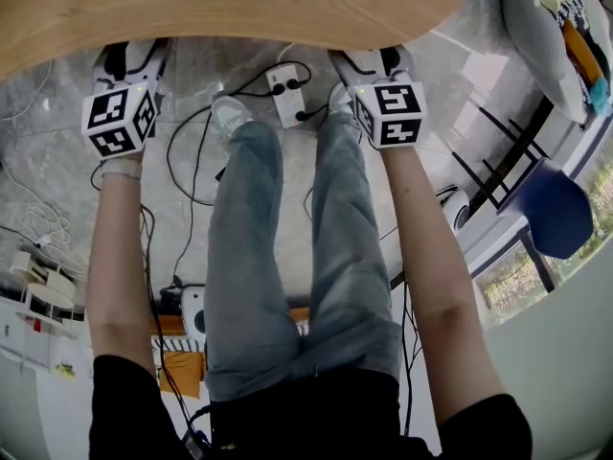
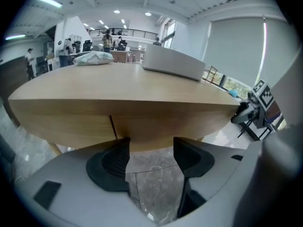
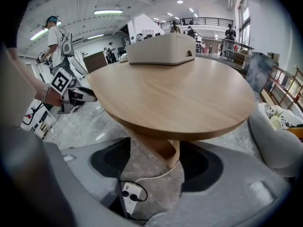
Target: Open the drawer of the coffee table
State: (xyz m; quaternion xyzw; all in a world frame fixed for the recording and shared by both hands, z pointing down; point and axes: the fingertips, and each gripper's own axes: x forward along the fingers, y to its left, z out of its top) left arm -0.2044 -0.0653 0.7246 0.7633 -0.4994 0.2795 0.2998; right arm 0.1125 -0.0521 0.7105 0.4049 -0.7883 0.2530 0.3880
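I hold left gripper (image 2: 150,149) and right gripper (image 3: 154,161), jaws apart and empty, at the coffee table (image 2: 142,86) rim, seeking its drawer seam (image 2: 112,126).

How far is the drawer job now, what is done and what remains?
Nothing looks done: the coffee table side is flush, and only a vertical seam shows. In hand: the left gripper, jaws apart, is at that edge; the right gripper, also open, holds nothing. Left: the grip and the whole pull.
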